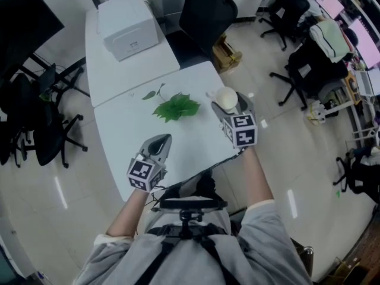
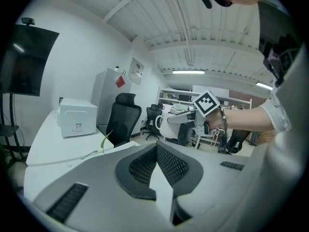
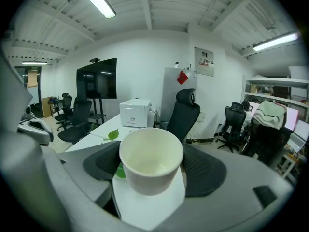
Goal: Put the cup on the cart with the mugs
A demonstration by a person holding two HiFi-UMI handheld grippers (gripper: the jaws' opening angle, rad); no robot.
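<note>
Over the table's [image 1: 122,132] right edge, the right gripper [image 1: 229,103] has the cup [image 1: 225,97] clamped upright between wide-set jaws, mouth up, nothing inside it. Near the table's front edge hangs the left gripper [image 1: 159,142], jaws pressed together on nothing. A leaf [image 1: 177,107] lies mid-table, beside the cup and beyond the left gripper.

Open-plan office here: long white desks [image 1: 119,76], black swivel chairs [image 1: 205,10] all round, a big dark screen [image 3: 96,78], strip lights [image 3: 94,0] overhead.
</note>
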